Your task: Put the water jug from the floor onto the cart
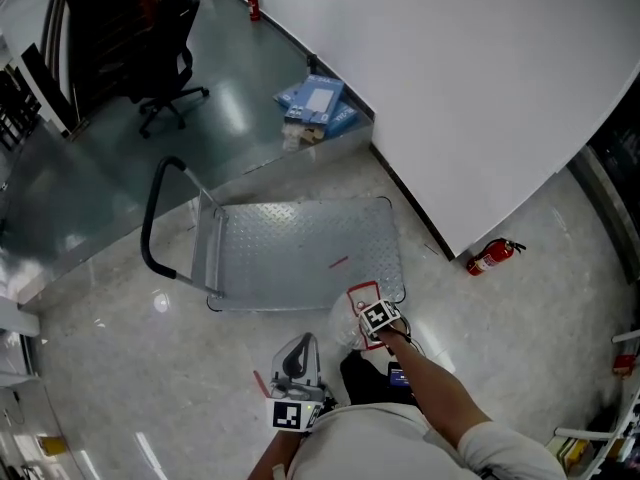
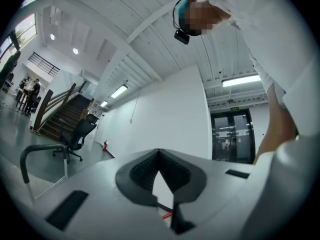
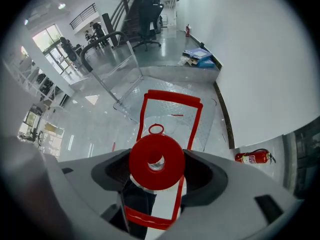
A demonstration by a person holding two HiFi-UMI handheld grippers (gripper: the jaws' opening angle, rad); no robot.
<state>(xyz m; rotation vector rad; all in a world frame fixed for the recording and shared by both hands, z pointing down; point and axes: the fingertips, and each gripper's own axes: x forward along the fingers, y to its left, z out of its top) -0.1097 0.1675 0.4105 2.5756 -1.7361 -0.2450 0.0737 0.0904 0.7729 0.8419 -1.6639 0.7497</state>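
Observation:
The water jug [image 1: 347, 330] is clear, with a red cap [image 3: 156, 161] and a red frame handle [image 3: 170, 103]. It is just off the near right corner of the cart. My right gripper [image 1: 368, 324] is shut on the jug's neck below the cap. Whether the jug's base touches the floor is hidden. The cart's ribbed metal deck [image 1: 300, 253] lies bare beyond it, with a black push handle [image 1: 150, 218] at the left end. My left gripper [image 1: 298, 356] is near my body, pointing upward, shut with nothing in it [image 2: 159, 156].
A white wall runs along the right. A fire extinguisher [image 1: 492, 256] lies at the wall's corner. Blue boxes [image 1: 315, 103] sit on a raised glossy floor behind the cart. A black office chair [image 1: 160, 58] stands farther back.

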